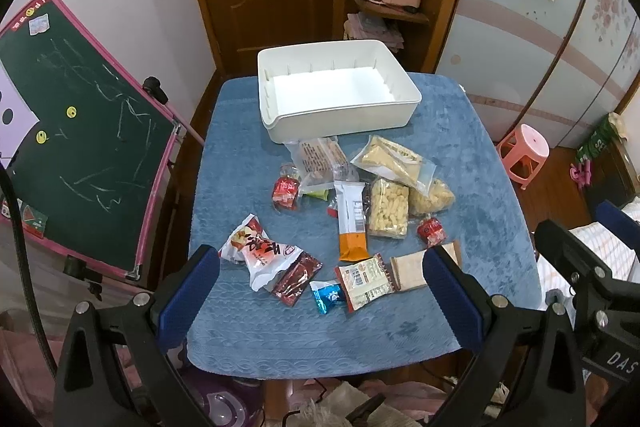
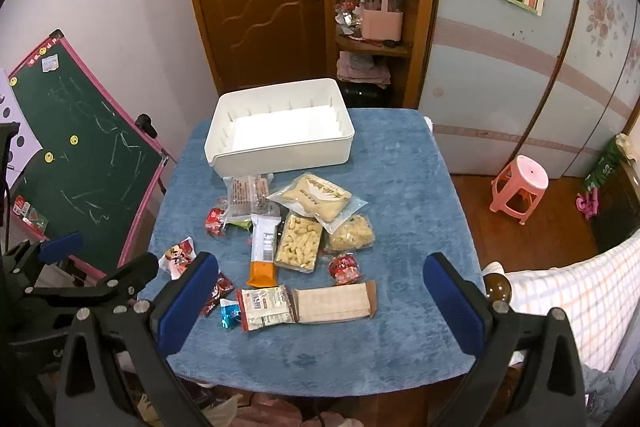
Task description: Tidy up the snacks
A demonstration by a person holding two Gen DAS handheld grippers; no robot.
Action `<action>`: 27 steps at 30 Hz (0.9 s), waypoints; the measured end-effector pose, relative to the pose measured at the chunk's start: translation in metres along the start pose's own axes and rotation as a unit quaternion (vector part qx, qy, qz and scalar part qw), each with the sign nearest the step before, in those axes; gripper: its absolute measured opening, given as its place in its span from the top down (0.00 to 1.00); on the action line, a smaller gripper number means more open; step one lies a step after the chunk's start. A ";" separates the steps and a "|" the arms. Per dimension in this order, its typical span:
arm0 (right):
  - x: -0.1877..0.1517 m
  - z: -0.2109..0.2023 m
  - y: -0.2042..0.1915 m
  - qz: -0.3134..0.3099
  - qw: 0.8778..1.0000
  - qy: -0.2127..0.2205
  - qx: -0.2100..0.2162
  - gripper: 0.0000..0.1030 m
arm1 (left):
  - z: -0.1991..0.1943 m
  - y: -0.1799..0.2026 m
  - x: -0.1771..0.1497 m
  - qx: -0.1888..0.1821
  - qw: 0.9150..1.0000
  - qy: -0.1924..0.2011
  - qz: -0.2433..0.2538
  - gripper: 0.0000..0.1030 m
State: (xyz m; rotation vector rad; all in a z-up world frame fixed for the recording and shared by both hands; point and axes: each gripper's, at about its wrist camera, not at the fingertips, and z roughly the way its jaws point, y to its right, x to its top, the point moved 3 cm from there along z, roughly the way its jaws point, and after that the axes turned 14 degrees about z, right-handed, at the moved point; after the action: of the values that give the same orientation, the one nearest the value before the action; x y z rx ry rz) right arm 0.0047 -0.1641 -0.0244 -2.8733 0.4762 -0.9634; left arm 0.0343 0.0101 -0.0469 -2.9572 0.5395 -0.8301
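Several snack packets lie scattered on a blue-covered table [image 1: 248, 339] [image 2: 408, 195]. An empty white bin [image 1: 336, 115] [image 2: 280, 153] stands at the far side. Nearest me lie a white-and-red bag [image 1: 256, 251], a dark red sachet [image 1: 298, 277], a blue candy [image 1: 326, 297] [image 2: 230, 313], a red-and-white packet [image 1: 366, 281] [image 2: 266, 307] and a beige wafer pack [image 1: 410, 269] [image 2: 334, 301]. Farther out sit an orange-ended bar [image 1: 352, 223] [image 2: 263, 247] and clear puff bags [image 1: 388, 213] [image 2: 300, 241]. My left gripper [image 1: 320, 291] hovers open above the near packets. My right gripper [image 2: 320, 291] is open too, with nothing between its fingers.
A green chalkboard [image 1: 80, 131] [image 2: 84, 163] with a pink frame leans at the table's left. A pink stool [image 1: 524, 155] [image 2: 518, 187] stands on the floor at right. A wooden door and corner shelf [image 2: 372, 11] rise behind the table. A checked cloth [image 2: 580, 295] lies at near right.
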 end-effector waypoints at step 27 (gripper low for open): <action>-0.002 -0.015 0.015 0.032 0.999 0.006 -0.034 0.00 | -0.018 -0.007 0.002 -0.018 0.999 0.033 0.008 0.05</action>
State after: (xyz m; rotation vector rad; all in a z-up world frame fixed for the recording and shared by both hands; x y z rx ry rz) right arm -0.0096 -0.1770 -0.0162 -2.8931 0.6106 -0.9731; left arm 0.0294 0.0170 -0.0298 -2.9633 0.5868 -0.9296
